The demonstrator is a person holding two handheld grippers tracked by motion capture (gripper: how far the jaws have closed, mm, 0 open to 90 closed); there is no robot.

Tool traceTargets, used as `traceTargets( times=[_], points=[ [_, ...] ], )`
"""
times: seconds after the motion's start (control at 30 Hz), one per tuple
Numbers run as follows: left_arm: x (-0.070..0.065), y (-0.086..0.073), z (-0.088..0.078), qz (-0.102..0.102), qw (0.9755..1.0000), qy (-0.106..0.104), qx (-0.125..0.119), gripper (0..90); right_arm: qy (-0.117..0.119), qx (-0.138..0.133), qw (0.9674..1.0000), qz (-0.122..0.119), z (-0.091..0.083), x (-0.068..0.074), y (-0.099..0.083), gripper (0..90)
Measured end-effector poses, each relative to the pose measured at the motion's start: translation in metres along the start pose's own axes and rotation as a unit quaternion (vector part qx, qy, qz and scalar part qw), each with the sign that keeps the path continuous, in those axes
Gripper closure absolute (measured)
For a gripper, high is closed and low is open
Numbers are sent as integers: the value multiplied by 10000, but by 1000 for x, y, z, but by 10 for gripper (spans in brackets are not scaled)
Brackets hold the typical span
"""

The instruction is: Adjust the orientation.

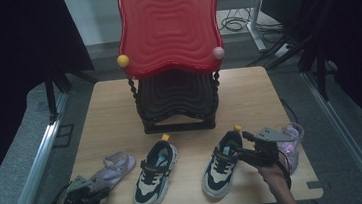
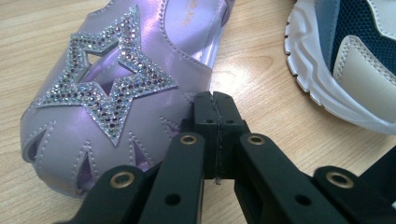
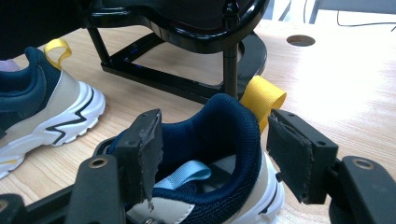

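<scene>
- Shoes lie in a row on the pale wooden table (image 1: 114, 108), in front of a two-tier rack (image 1: 172, 57) with a red wavy top shelf and a black lower shelf.
- The right gripper (image 3: 212, 154) has its jaws standing apart around the heel collar of a navy, cream and white sneaker with a yellow heel loop (image 3: 224, 154): one pad sits inside the shoe opening, the other outside near the loop, and neither looks to be pressing yet.
- Step in hand, as I judge it: taking hold of that sneaker's heel, most likely to lift it to the rack just beyond the jaws (the black frame stands right behind the heel).
- The next move calls for closing the jaws on the padded collar, firmly enough that the sneaker does not swing or slip out when raised.
- The matching second sneaker (image 3: 42, 116) sits off to the side of the right gripper, apart from it.
- The left gripper (image 2: 216, 114) has its jaws fully together with nothing between them; its tips rest just beside the edge of a shiny lilac sandal with a rhinestone star (image 2: 112, 93), and I cannot tell whether they touch it.
- A second lilac sandal (image 1: 291, 144) lies just behind the right gripper, at the table's edge.
</scene>
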State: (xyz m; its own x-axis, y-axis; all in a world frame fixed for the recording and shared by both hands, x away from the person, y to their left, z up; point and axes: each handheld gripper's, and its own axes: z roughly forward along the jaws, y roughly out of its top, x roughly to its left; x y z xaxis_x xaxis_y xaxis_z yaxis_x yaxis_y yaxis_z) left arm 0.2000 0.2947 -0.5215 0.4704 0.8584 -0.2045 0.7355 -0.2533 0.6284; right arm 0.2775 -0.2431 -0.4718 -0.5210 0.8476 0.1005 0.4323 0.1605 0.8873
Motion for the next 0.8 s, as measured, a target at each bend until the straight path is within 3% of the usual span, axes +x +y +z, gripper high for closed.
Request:
traceTargets(
  times=[0.37,0.47,0.8],
  points=[
    [2,-1,-1,-16,10000,69,-5,900,-64,8,10000,8,-2,-4,-2,366],
    [2,-1,-4,34,9997,240,17,900,-62,37,10000,12,-2,-5,-3,369],
    [8,-2,-7,-14,9997,249,37,900,-92,124,9999,30,0,-8,-7,371]
  ],
)
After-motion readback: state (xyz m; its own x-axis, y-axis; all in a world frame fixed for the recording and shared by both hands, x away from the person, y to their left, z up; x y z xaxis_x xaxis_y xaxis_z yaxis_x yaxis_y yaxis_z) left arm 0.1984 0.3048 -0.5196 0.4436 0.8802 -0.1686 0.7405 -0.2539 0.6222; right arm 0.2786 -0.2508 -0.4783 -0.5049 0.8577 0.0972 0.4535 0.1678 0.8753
